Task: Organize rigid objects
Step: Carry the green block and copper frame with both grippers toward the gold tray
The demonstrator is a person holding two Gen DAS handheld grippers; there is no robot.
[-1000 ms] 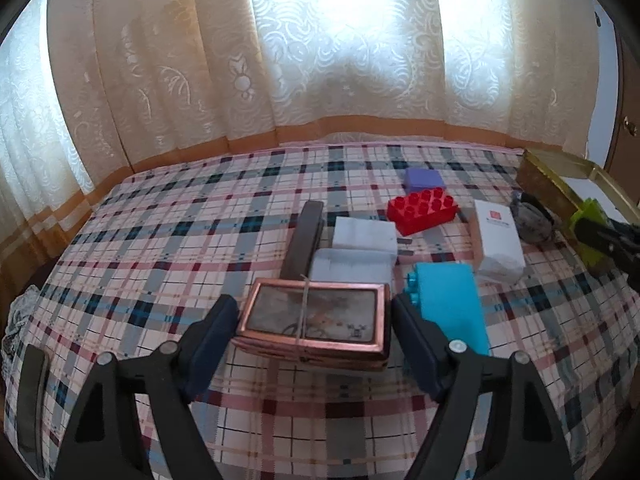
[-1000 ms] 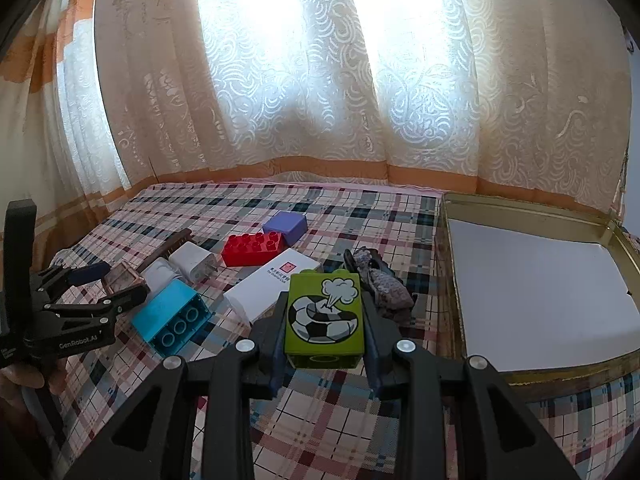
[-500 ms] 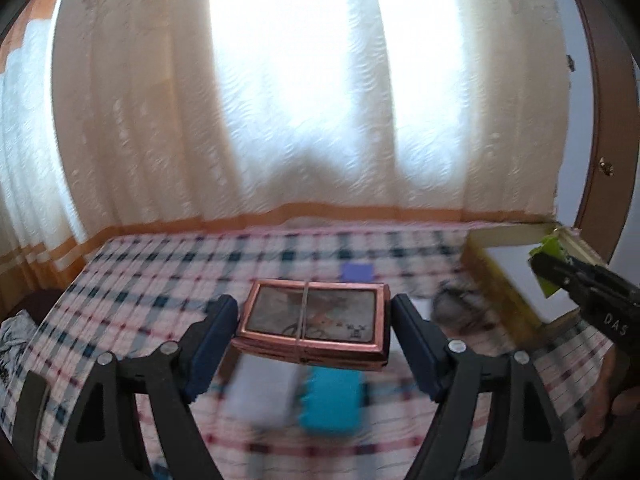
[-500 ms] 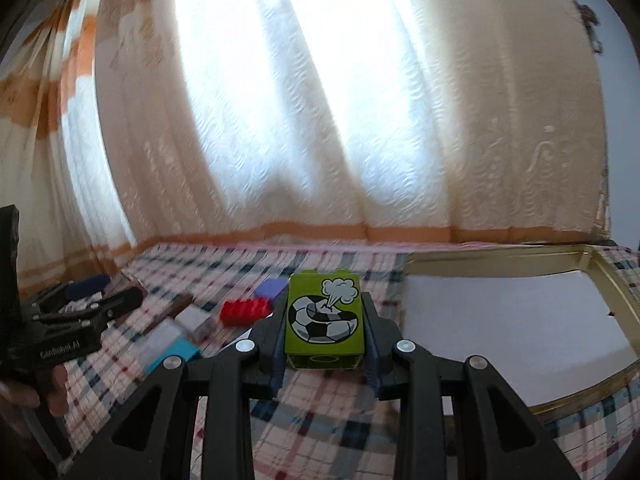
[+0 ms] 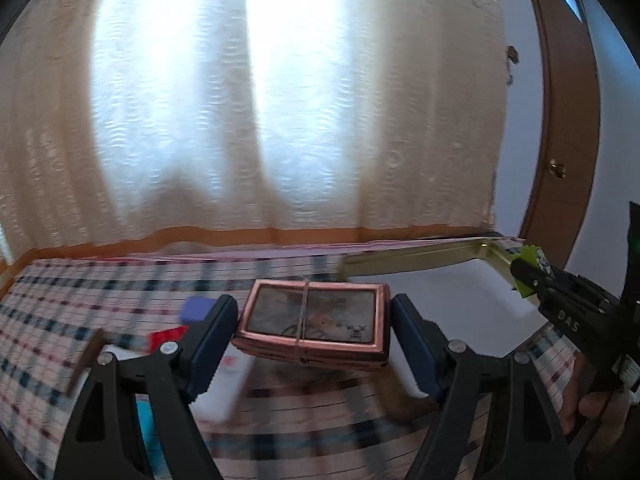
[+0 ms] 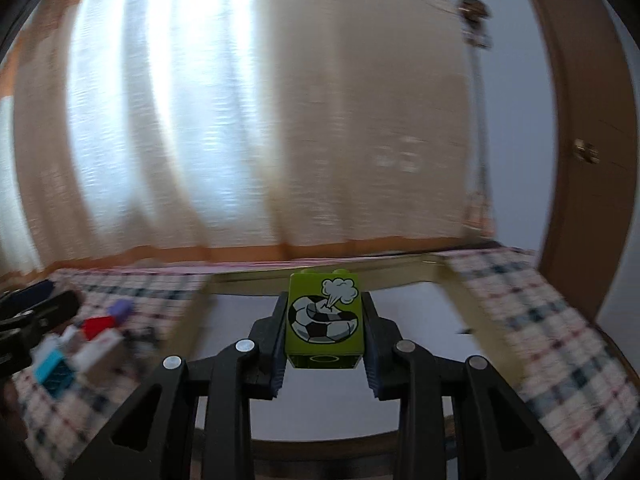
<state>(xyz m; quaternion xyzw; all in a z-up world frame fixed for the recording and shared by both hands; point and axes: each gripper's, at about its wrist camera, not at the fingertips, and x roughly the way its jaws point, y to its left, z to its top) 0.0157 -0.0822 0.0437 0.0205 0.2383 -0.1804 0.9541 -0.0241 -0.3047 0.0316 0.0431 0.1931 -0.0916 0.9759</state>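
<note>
Your left gripper (image 5: 314, 322) is clamped across the short ends of a pink framed case (image 5: 312, 322), jaws set wide to span it. Your right gripper (image 6: 324, 332) is closed tight on a green block (image 6: 323, 320) with a football picture. Both loads are carried in the air over the near part of the gold-rimmed tray (image 6: 440, 264) with its white floor; the green block sits over the middle of that floor, the pink case over the tray's left edge.

To set them down well, bring each load fully inside the rim before you lower it, keep the case level, and release only once it rests on the white floor. Put the block to one side so the case has room beside it.

Watch the tray wall: the pink case seems likeliest to catch it. Your two grippers are near each other, so lower one at a time. On the checked bedspread (image 5: 100, 292) to the left lie a red block (image 6: 98, 326), a purple block (image 6: 120, 308), a blue block (image 6: 54, 368) and a white box (image 6: 100, 350), well apart from the tray.
</note>
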